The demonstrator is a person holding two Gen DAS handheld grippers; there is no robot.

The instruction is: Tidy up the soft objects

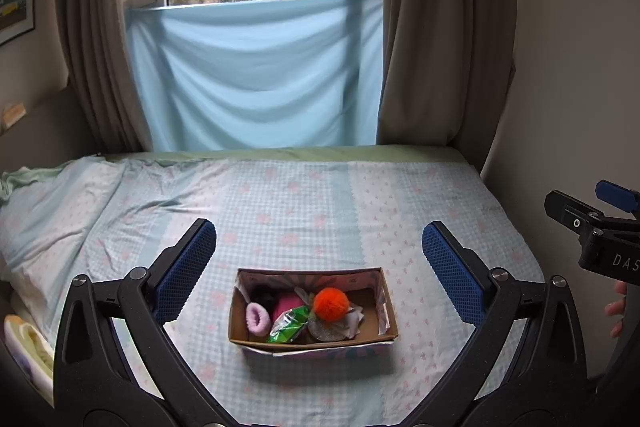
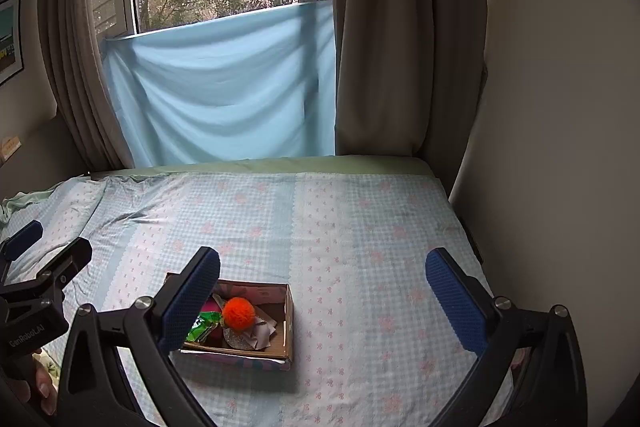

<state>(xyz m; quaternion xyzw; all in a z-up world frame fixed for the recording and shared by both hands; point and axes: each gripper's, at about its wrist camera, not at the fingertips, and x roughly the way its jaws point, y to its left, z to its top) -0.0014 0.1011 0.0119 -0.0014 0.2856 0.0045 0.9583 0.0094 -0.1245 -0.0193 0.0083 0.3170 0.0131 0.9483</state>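
Note:
A small cardboard box (image 1: 384, 307) (image 2: 289, 323) rests on the bed. Inside it lie an orange pompom (image 1: 331, 303) (image 2: 238, 313), a pale pink fuzzy hair tie (image 1: 258, 319), a dark fuzzy item (image 1: 262, 293), a magenta soft piece (image 1: 286, 305), a green wrapper (image 1: 288, 325) (image 2: 204, 325) and a greyish round pad (image 1: 330, 329). My left gripper (image 1: 318, 267) hovers above the box, open and holding nothing. My right gripper (image 2: 322, 299) hangs open over the bed just right of the box; its left finger (image 2: 192, 301) hides the box's left part.
The bed (image 1: 320, 195) has a light blue checked sheet, rumpled at the left. A blue cloth (image 1: 256, 75) and brown curtains (image 1: 432, 27) hang at the window behind. A wall (image 2: 560, 107) borders the bed's right side. The right gripper's body (image 1: 592, 227) shows at the left view's right edge.

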